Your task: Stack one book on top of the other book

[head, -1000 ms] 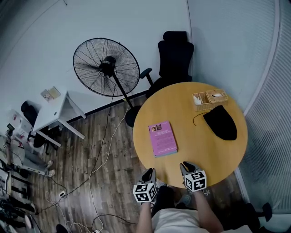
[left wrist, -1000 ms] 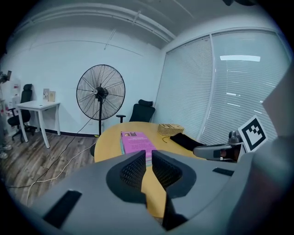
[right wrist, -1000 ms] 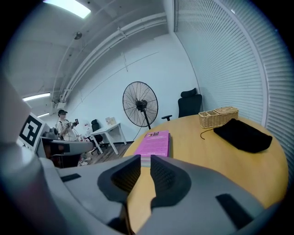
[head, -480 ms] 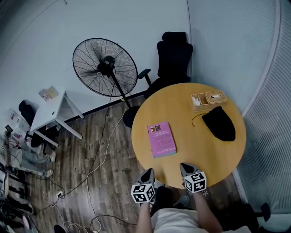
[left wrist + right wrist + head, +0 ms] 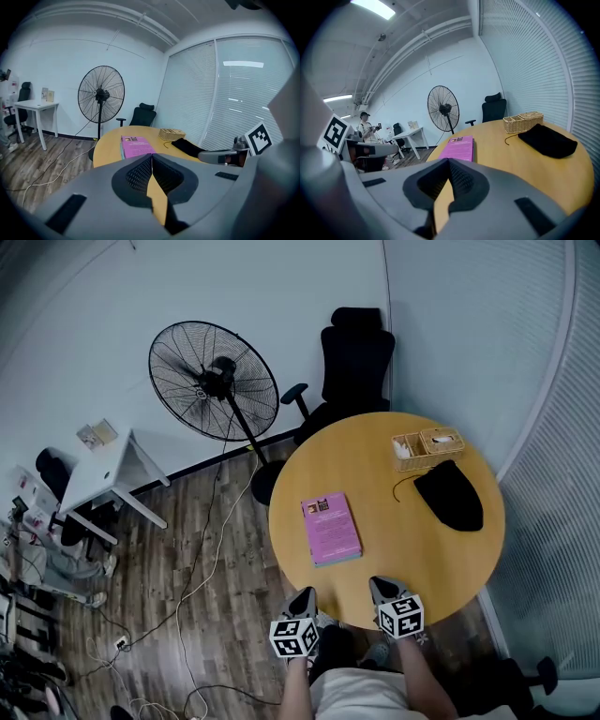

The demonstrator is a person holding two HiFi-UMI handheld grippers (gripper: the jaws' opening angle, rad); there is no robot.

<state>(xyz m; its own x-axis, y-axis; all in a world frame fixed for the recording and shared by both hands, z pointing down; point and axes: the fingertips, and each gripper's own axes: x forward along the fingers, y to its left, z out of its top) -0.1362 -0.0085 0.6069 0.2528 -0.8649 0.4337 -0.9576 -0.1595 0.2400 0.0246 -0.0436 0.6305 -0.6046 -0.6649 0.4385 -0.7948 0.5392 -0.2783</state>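
Note:
A pink book [image 5: 330, 528] lies flat on the left part of the round wooden table [image 5: 422, 554], with a thin blue-grey edge showing under its near side. It also appears ahead of the jaws as the pink book [image 5: 136, 146] in the left gripper view and the pink book [image 5: 459, 146] in the right gripper view. My left gripper [image 5: 306, 601] hovers at the table's near edge, shut and empty. My right gripper [image 5: 382, 587] sits beside it over the near rim, also shut with nothing held. Both point toward the book, well short of it.
A wicker basket [image 5: 431, 446] and a black pouch [image 5: 450, 495] with a cord lie on the table's far right. Behind the table stand a black office chair [image 5: 354, 371] and a large fan [image 5: 214, 381]. A white desk [image 5: 112, 474] and floor cables [image 5: 202, 568] are at the left.
The head view has drifted slightly. Both grippers stay at the table's near edge, and the book, basket and pouch have not moved.

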